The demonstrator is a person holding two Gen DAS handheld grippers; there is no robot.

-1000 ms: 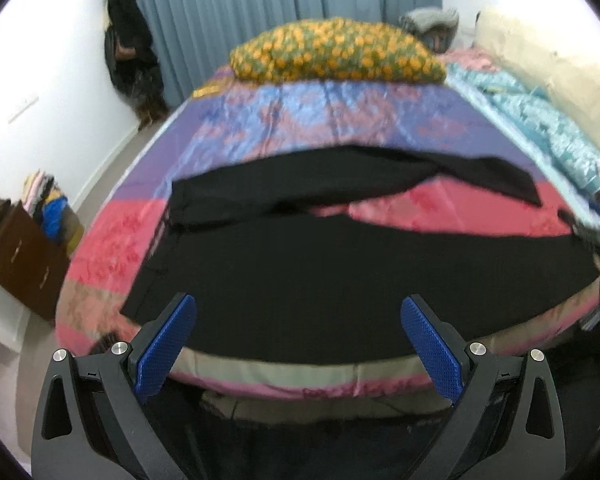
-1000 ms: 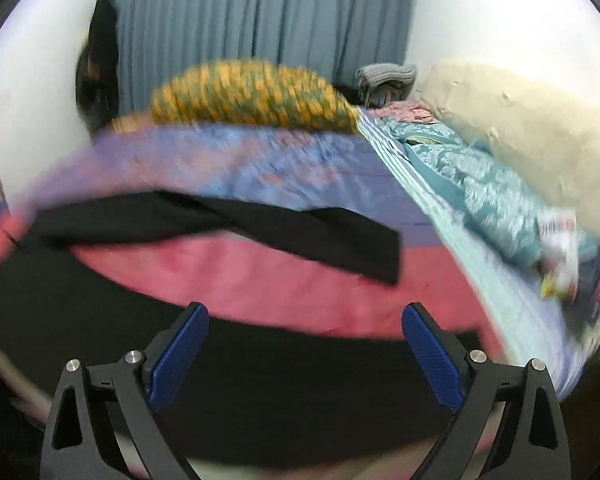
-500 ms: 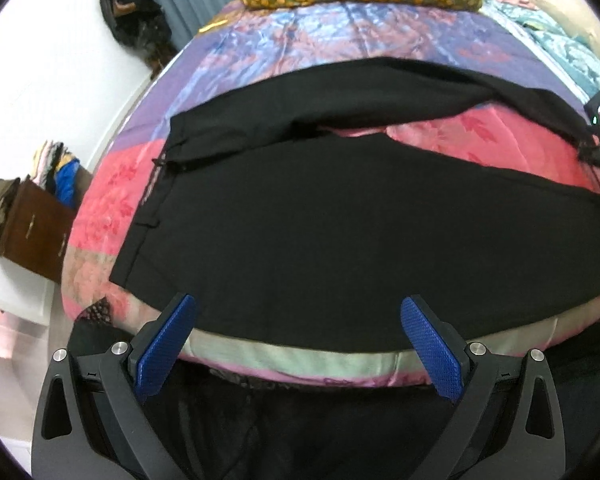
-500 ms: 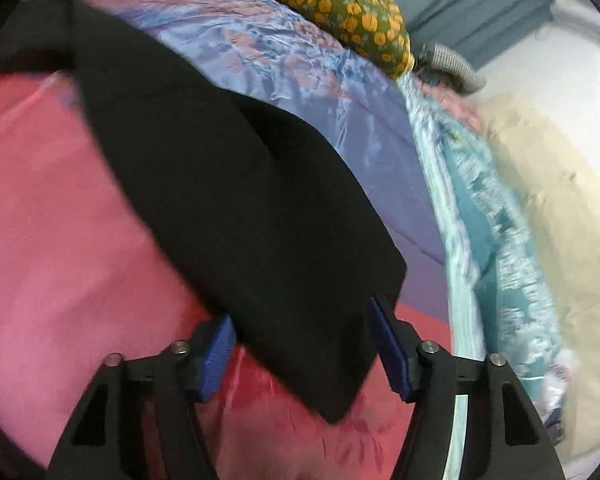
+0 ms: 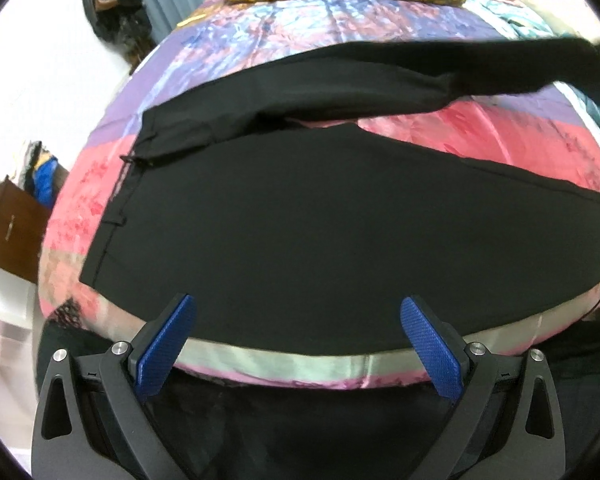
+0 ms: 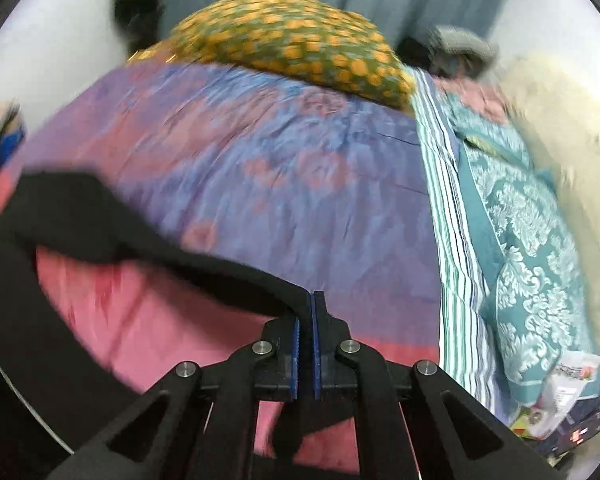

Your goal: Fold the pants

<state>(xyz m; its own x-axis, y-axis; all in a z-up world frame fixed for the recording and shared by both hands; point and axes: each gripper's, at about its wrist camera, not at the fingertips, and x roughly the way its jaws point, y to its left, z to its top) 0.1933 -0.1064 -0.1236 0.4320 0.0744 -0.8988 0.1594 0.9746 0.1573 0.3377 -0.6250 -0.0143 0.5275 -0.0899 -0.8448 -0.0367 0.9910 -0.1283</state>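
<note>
Black pants (image 5: 300,232) lie spread across a pink and purple bed cover (image 5: 480,128), waistband at the left. The near leg lies flat along the front edge. The far leg (image 5: 420,68) is lifted at its right end. My left gripper (image 5: 296,336) is open and empty, hovering over the bed's front edge above the near leg. My right gripper (image 6: 310,316) is shut on the far leg's hem (image 6: 236,276) and holds it above the cover.
An orange-spotted pillow (image 6: 292,48) lies at the head of the bed. A teal patterned quilt (image 6: 528,248) and cream cushion (image 6: 572,152) lie along the right. A brown cabinet (image 5: 8,228) stands on the floor at the left. Packets (image 6: 560,404) lie at the right.
My right gripper closed on the far leg's hem and lifted it off the cover. My left gripper stayed open and held about the same place.
</note>
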